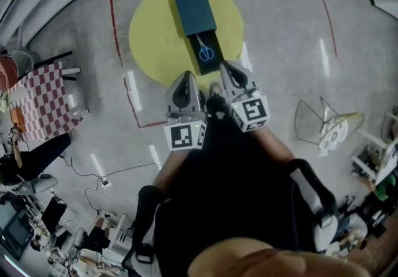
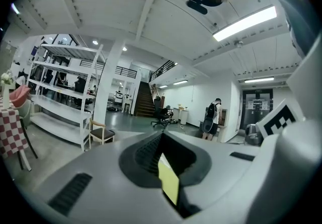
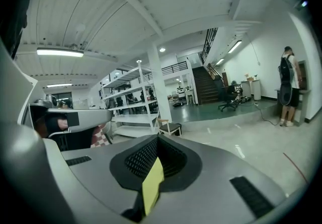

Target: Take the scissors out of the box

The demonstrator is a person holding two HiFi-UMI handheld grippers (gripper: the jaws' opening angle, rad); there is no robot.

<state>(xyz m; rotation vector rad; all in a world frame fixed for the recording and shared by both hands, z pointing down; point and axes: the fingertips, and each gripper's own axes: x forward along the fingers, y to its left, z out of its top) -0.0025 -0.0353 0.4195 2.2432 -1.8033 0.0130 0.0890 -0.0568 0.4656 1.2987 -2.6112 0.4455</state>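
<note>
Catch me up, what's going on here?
A person holds a gripper in each hand above a round yellow table. A dark box lies on it, slid open, with blue-handled scissors in the exposed tray. The left gripper and right gripper are both shut and empty, close to the tray's near end. The scissors are not yet picked up.
</note>
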